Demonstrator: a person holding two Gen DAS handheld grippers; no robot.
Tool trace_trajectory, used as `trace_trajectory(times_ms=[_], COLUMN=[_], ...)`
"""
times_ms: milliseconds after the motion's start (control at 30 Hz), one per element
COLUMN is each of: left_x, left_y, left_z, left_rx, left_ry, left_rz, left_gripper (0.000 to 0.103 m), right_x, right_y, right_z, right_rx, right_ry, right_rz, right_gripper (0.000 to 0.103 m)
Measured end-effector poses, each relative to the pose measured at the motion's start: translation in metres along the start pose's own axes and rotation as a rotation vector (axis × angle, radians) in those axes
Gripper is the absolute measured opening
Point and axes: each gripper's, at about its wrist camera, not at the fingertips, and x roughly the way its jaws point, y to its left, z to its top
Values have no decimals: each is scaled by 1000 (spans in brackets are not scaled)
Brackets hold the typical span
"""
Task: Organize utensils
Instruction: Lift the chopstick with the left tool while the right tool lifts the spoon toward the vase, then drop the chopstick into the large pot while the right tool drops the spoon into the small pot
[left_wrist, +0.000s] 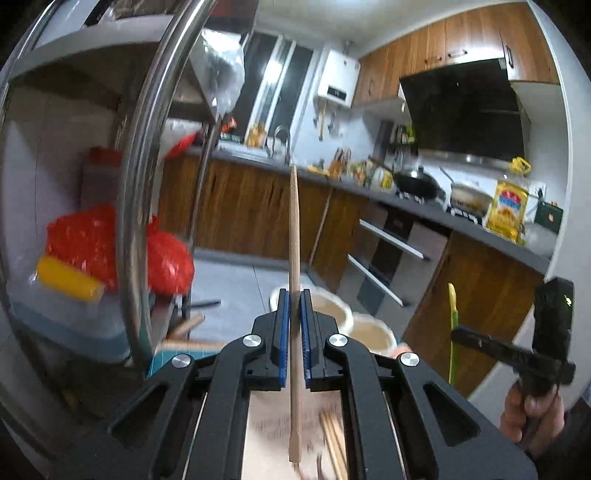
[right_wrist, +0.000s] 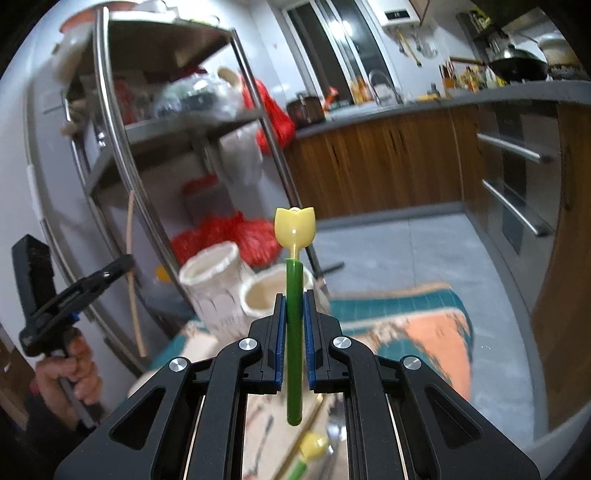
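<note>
My left gripper (left_wrist: 294, 295) is shut on a single wooden chopstick (left_wrist: 294, 236), held upright above two cream ceramic holders (left_wrist: 332, 314). It also shows at the left of the right wrist view (right_wrist: 122, 269). My right gripper (right_wrist: 294, 295) is shut on a green-stemmed utensil with a yellow tulip-shaped end (right_wrist: 294, 230), upright above the same holders (right_wrist: 214, 280). That gripper shows at the right of the left wrist view (left_wrist: 458, 332), with the green utensil (left_wrist: 452, 325) in it. More chopsticks (left_wrist: 334, 443) and another tulip utensil (right_wrist: 312, 445) lie below on the table.
A steel shelf rack (right_wrist: 122, 155) with red bags (left_wrist: 96, 240) and containers stands close on the left. A teal and orange mat (right_wrist: 417, 328) covers the table. Kitchen counter (left_wrist: 424, 210) and wooden cabinets run behind, with a tiled floor (right_wrist: 406, 251).
</note>
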Motion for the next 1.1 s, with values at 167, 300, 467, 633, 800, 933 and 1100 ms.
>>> trace_trajectory(times_ms=[167, 300, 467, 633, 800, 933, 1100], left_x=[15, 19, 33, 64, 76, 79, 84], left_y=[-4, -17, -29, -35, -34, -33, -30], left_z=[23, 46, 57, 45, 23, 7, -2], left_rx=[-36, -20, -5, 36, 81, 107, 110], left_ry=[-101, -219, -305, -260, -134, -13, 112], left_rz=[-21, -2, 25, 69, 103, 122, 134], left_gripper=[6, 6, 6, 6, 6, 6, 6], right_x=[19, 36, 53, 68, 79, 83, 88], right_y=[7, 14, 23, 29, 31, 30, 26], right_z=[18, 29, 37, 34, 21, 7, -2], right_rx=[-12, -16, -16, -51, -97, -112, -107], right_ry=[-65, -104, -159, -169, -122, -65, 8], right_rz=[63, 79, 71, 20, -40, -68, -95], right_gripper=[10, 10, 10, 10, 10, 10, 10])
